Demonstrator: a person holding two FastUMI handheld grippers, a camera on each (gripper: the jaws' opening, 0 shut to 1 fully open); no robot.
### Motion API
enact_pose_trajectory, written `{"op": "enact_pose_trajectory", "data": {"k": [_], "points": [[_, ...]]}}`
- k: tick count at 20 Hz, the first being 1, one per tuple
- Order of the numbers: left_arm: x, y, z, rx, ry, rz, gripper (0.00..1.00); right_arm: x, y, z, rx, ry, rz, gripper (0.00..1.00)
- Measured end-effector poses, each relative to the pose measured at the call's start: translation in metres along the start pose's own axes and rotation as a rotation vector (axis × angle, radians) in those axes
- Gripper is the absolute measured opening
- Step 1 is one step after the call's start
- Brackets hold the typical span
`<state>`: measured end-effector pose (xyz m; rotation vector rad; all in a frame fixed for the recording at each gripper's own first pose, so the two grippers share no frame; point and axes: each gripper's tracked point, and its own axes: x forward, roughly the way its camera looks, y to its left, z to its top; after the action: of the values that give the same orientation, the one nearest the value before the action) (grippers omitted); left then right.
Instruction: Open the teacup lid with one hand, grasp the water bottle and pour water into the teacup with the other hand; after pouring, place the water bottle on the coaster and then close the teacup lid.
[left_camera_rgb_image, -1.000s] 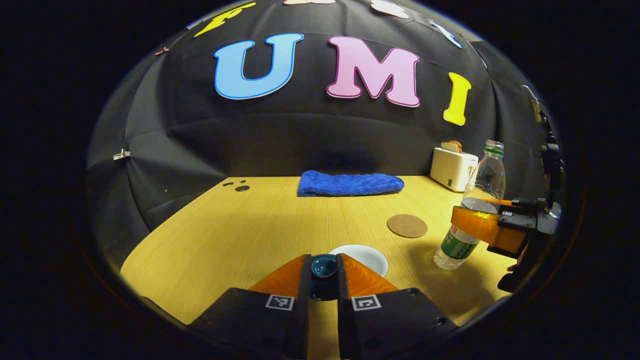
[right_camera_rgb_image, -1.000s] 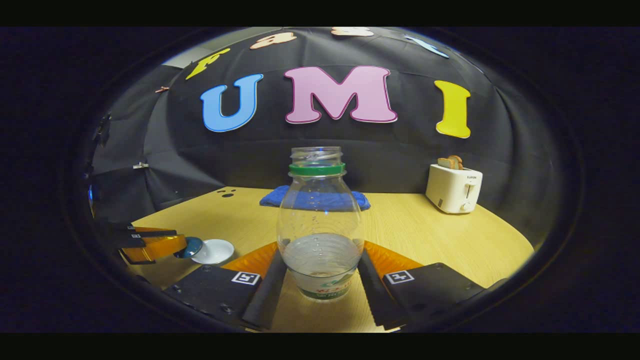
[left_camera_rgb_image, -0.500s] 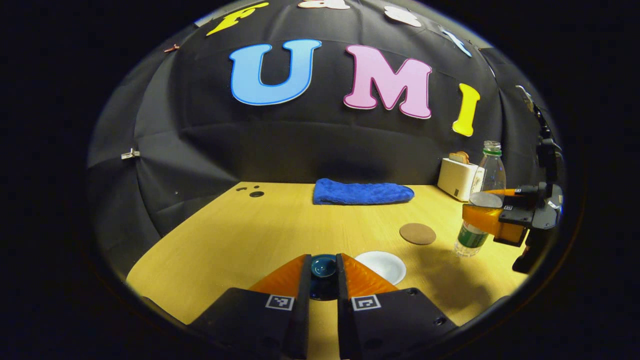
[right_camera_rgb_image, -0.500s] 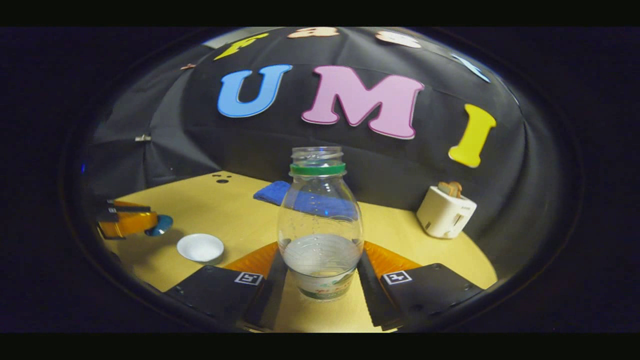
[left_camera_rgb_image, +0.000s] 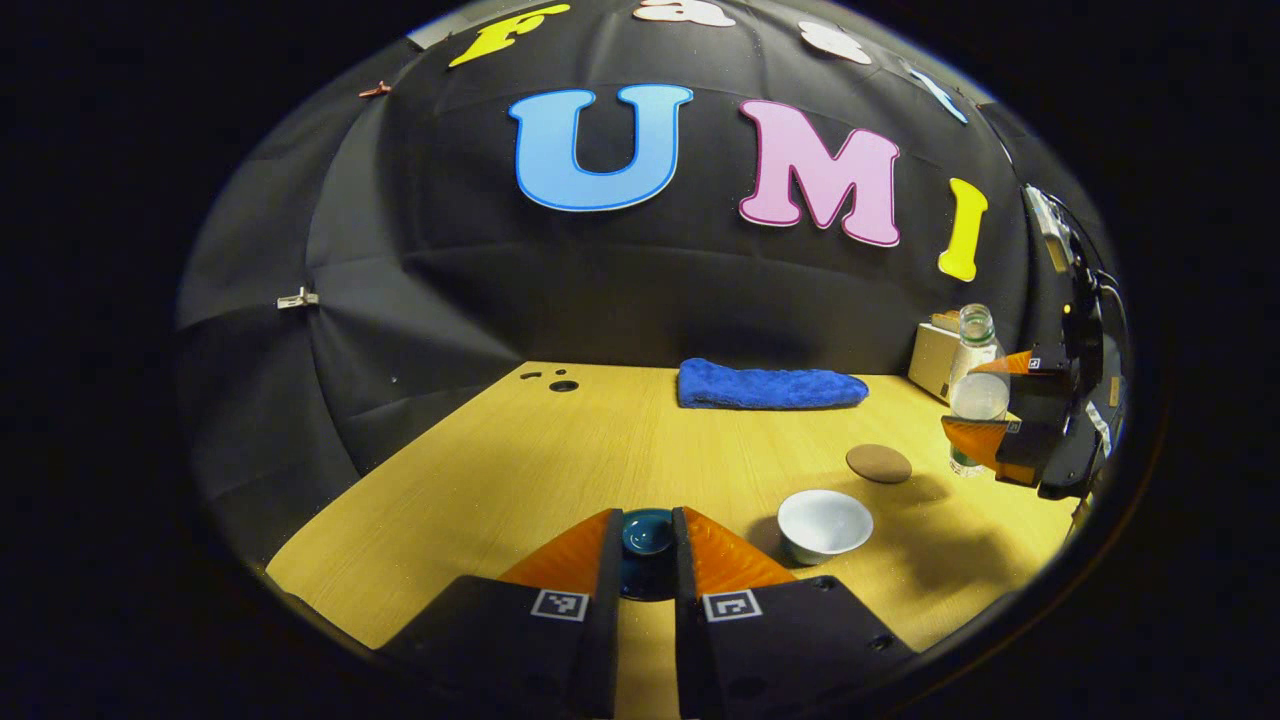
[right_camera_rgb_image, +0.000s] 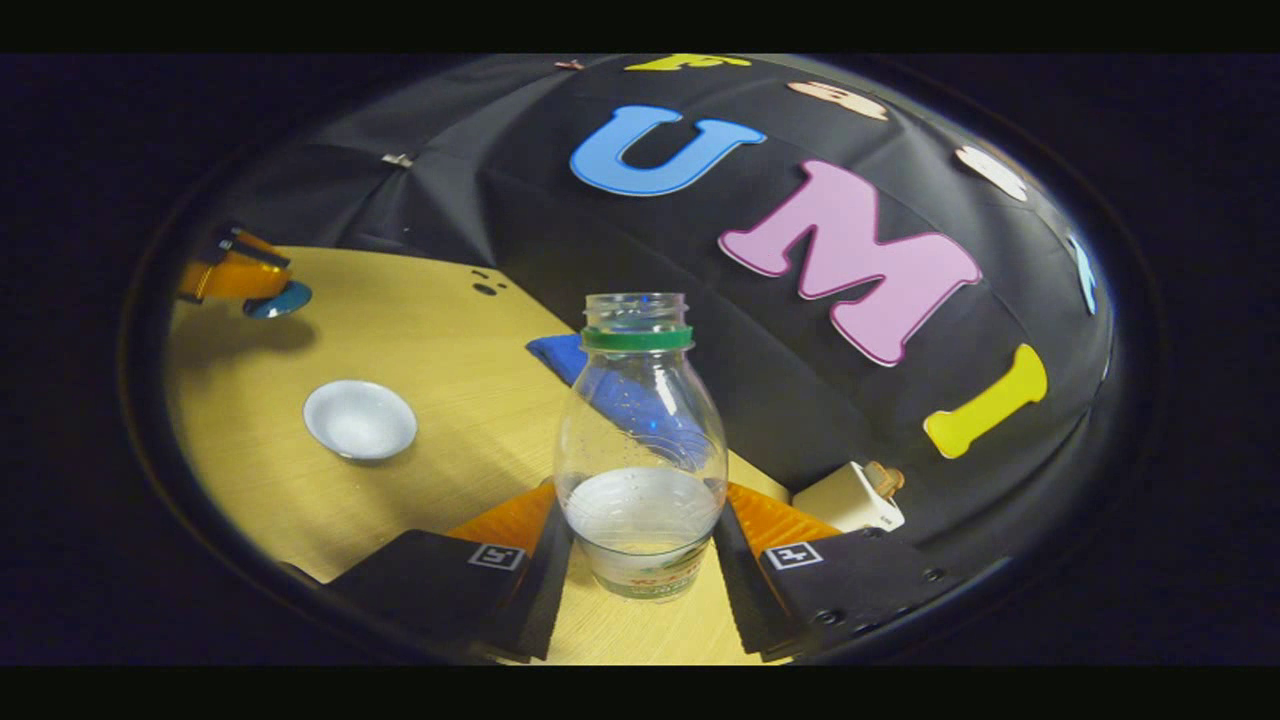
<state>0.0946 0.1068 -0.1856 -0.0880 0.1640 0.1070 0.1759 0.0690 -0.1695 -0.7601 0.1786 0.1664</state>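
My left gripper (left_camera_rgb_image: 647, 540) is shut on the dark teal teacup lid (left_camera_rgb_image: 647, 531), held above the table's near edge. The white teacup (left_camera_rgb_image: 824, 521) stands uncovered just to its right; in the right gripper view the teacup (right_camera_rgb_image: 360, 420) sits at the left. My right gripper (right_camera_rgb_image: 640, 545) is shut on the clear, uncapped water bottle (right_camera_rgb_image: 640, 440), part full and lifted off the table, tilted leftward in that view. From the left gripper view the bottle (left_camera_rgb_image: 975, 385) hangs at the far right in the right gripper (left_camera_rgb_image: 1010, 420). The round brown coaster (left_camera_rgb_image: 878, 463) lies between cup and bottle.
A folded blue towel (left_camera_rgb_image: 768, 388) lies at the back of the wooden table (left_camera_rgb_image: 520, 450). A white toaster (right_camera_rgb_image: 850, 497) with bread stands at the back right. Small dark holes (left_camera_rgb_image: 562, 384) mark the table's far left corner.
The right gripper has lifted the bottle and rolled it toward the cup. The left gripper has drawn the lid to the left, away from the cup, which now shows fully.
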Motion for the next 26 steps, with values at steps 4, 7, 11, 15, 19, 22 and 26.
{"op": "enact_pose_trajectory", "data": {"k": [4, 7, 11, 15, 19, 22, 26], "points": [[-0.002, 0.012, -0.005, -0.007, 0.003, 0.014, 0.27, 0.007, 0.02, -0.009, -0.108, 0.043, 0.034, 0.71], [-0.003, 0.019, -0.011, -0.015, 0.011, 0.019, 0.27, 0.015, 0.024, -0.011, -0.22, 0.054, 0.032, 0.72], [-0.002, 0.025, -0.016, -0.034, 0.014, 0.022, 0.27, 0.019, 0.034, -0.013, -0.356, 0.063, 0.052, 0.71], [-0.004, 0.028, -0.022, -0.039, 0.019, 0.015, 0.27, 0.022, 0.048, -0.018, -0.478, 0.066, 0.093, 0.71], [-0.002, 0.032, -0.022, -0.048, 0.018, 0.016, 0.27, 0.029, 0.05, -0.018, -0.588, 0.07, 0.116, 0.71], [-0.001, 0.036, -0.026, -0.059, 0.021, 0.023, 0.27, 0.033, 0.059, -0.022, -0.628, 0.083, 0.129, 0.68], [-0.002, 0.041, -0.029, -0.071, 0.026, 0.037, 0.27, 0.034, 0.065, -0.024, -0.684, 0.087, 0.172, 0.71]]}}
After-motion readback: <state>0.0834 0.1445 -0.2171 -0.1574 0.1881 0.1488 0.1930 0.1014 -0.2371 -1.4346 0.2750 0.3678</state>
